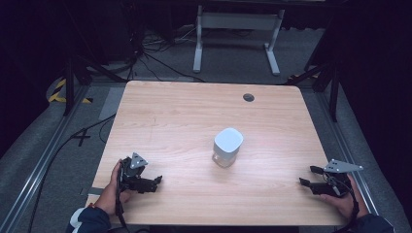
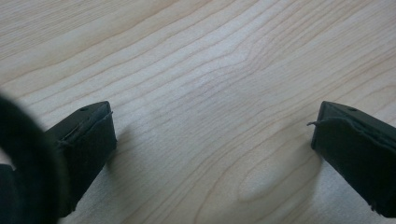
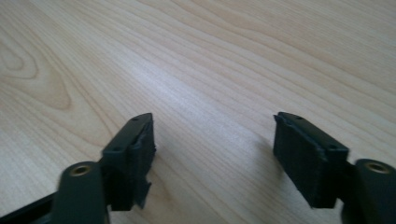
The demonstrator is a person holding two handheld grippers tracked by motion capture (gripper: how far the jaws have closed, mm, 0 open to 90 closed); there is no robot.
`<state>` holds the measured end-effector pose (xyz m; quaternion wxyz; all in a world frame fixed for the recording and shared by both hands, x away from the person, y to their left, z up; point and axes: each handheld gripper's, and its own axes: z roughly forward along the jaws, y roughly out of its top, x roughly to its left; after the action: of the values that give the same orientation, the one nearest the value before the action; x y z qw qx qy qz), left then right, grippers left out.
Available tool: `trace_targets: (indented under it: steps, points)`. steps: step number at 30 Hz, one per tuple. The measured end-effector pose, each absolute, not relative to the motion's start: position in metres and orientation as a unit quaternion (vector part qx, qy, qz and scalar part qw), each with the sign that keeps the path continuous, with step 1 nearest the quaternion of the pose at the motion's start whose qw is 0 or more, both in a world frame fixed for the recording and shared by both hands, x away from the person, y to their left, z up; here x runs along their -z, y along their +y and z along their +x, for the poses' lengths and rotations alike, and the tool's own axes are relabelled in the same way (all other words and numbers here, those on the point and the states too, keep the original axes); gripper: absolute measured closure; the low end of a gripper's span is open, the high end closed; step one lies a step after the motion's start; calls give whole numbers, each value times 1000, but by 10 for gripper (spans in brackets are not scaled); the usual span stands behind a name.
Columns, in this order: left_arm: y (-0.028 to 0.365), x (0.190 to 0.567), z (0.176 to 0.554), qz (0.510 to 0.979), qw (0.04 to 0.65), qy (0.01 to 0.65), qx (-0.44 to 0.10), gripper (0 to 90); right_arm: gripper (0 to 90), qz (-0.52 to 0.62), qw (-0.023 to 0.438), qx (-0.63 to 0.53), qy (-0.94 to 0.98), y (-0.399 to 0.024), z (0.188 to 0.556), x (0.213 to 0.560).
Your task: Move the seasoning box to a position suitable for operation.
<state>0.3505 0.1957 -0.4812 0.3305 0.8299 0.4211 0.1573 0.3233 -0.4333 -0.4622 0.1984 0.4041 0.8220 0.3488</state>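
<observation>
Just right of the frame's centre, the clear jar (image 1: 227, 148) with its white square lid stands upright on the wooden table (image 1: 184, 116) (its contents can't be made out). Your left gripper (image 1: 156, 182) rests low at the lower left, jaws spread wide over bare wood. Your right gripper (image 1: 308, 176), at the lower right, is likewise released, well apart from the jar.

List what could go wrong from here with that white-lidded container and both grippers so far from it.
1. The white-lidded container stands upright and rather tall; a sideways approach from the left gripper or right gripper might tip it.
2. Its lower body looks clear and smooth, so open fingers may slip.
3. Trailing cables near the table edge could snag.
</observation>
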Motion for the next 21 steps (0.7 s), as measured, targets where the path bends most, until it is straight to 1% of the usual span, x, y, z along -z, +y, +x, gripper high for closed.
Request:
trace_targets:
  steps: [1,2,4,5,6,8,11,12,14,17,19,20,21]
  points:
    - [194,481,350,829,331,423,-153,0,333,406,200,-349,821,-432,324,461]
    - [193,481,350,834,332,412,-156,1,373,405,202,-353,819,-431,326,458]
    - [190,482,350,839,338,397,-156,2,482,399,207,-373,812,-428,329,451]
    - [190,482,350,839,338,397,-156,3,482,399,207,-373,812,-428,329,451]
    - [188,481,349,840,337,399,-149,3,573,390,211,-396,804,-423,336,441]
    - [188,481,349,839,337,400,-147,3,659,377,213,-412,802,-419,341,434]
    - [188,481,349,842,335,397,-147,3,750,363,206,-438,796,-408,351,424]
    - [189,481,350,843,336,391,-155,3,782,360,198,-448,794,-405,355,420]
    - [188,481,349,842,335,393,-155,3,838,344,201,-458,794,-397,365,413]
    - [188,481,349,841,337,395,-149,3,879,325,207,-468,795,-383,377,403]
    - [187,482,348,839,338,400,-147,3,886,317,209,-472,795,-377,381,399]
    - [187,482,349,840,339,397,-149,3,891,303,209,-490,790,-363,390,389]
    - [187,482,349,840,339,397,-149,3,891,303,209,-490,790,-363,390,389]
